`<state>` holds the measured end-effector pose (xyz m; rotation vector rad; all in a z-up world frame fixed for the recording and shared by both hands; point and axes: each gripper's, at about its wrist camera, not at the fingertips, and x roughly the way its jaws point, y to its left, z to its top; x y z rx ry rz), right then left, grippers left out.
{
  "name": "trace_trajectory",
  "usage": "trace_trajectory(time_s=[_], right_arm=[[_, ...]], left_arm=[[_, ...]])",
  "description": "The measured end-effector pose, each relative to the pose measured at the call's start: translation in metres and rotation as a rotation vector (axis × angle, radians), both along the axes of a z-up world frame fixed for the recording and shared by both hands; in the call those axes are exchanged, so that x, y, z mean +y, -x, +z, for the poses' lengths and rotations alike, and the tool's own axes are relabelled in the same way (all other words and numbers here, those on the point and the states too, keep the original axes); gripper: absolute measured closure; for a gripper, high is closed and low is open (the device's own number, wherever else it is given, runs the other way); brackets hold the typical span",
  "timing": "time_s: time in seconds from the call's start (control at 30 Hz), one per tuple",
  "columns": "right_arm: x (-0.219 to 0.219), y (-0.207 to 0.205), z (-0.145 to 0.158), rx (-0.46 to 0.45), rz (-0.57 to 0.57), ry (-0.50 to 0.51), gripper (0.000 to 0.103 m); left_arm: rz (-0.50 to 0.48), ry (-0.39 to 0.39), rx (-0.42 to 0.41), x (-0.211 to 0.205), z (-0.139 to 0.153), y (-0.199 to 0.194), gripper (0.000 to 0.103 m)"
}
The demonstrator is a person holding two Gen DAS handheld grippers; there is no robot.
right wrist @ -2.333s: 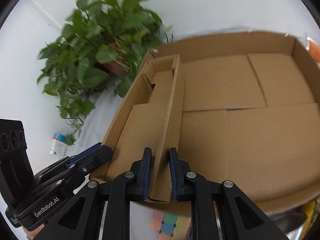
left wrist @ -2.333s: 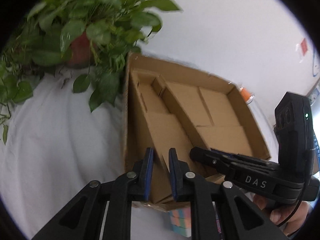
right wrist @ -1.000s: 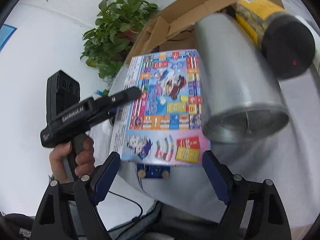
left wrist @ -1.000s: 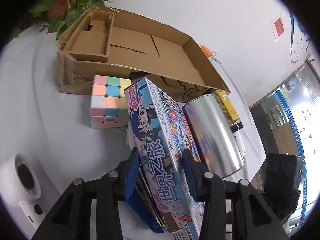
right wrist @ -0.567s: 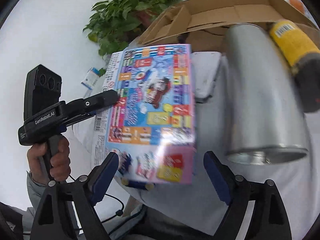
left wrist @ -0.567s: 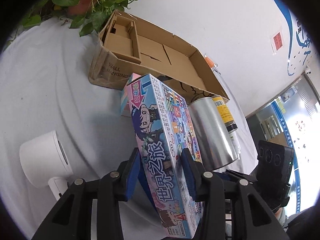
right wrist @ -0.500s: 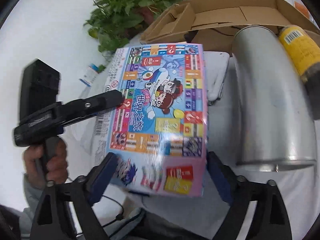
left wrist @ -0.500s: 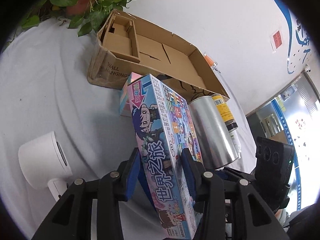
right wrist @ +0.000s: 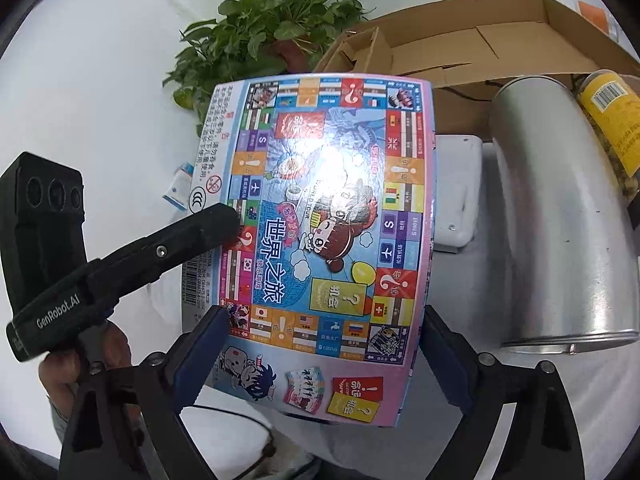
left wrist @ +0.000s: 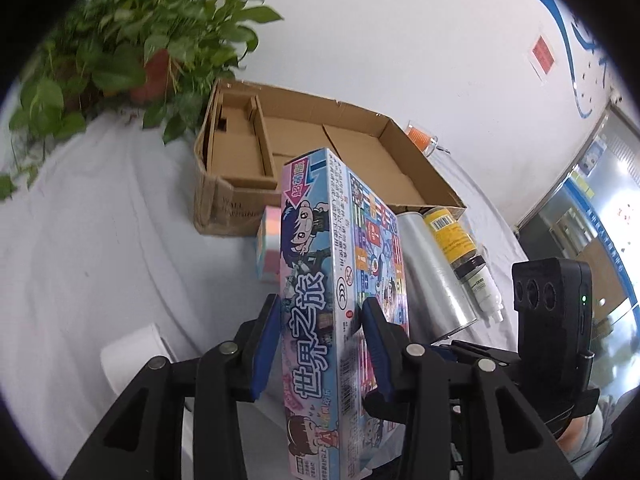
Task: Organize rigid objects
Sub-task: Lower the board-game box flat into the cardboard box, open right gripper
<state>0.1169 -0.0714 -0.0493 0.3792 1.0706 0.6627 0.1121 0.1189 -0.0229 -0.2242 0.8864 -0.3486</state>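
Observation:
A colourful board game box [left wrist: 320, 280] is held on edge above the table; its printed face fills the right wrist view [right wrist: 320, 220]. My left gripper [left wrist: 320, 340] is shut on the box across its thin sides. My right gripper [right wrist: 320, 356] is spread wide, with its blue pads at the box's two long edges near the bottom; I cannot tell if they press it. The open cardboard box [left wrist: 420, 168] lies behind, with a small divider compartment at its left end [right wrist: 580, 20].
A silver can [left wrist: 436, 276] [right wrist: 560, 220] and a yellow-labelled bottle [left wrist: 456, 244] lie right of the game box. A pastel cube [left wrist: 268, 248], a white device [left wrist: 136, 356], a flat white item [right wrist: 456, 184] and a potted plant [left wrist: 132, 52] are around.
The game box has been lifted and tilted more upright in my left gripper. My right gripper has come up around its lower end. The view has swung toward the cardboard box.

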Motion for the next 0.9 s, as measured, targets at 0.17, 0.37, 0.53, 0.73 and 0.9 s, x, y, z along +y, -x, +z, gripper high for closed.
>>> trace_trajectory(time_s=[0.17,0.37,0.53,0.73,0.9], right_arm=[[0.009,-0.004,0.01,0.034,0.022,-0.097,0.013],[0.001,-0.008,0.035,-0.037,-0.001,-0.095,0.014],[-0.018,-0.046,0.079,-0.152,-0.04,-0.042,0.014],[-0.046,-0.134,0.1,-0.166,-0.057,0.054,0.014],[-0.061,-0.208,0.071,-0.039,-0.011,0.103,0.014]], left_arm=[[0.007,-0.038,-0.047,0.005,0.019,0.003,0.063],[0.022,-0.013,-0.108,0.007,0.038,-0.003,0.063],[-0.017,0.03,-0.2,-0.007,0.069,-0.05,0.063],[-0.062,0.102,-0.197,-0.028,0.079,-0.147,0.063],[-0.051,0.108,-0.093,-0.04,0.047,-0.217,0.063]])
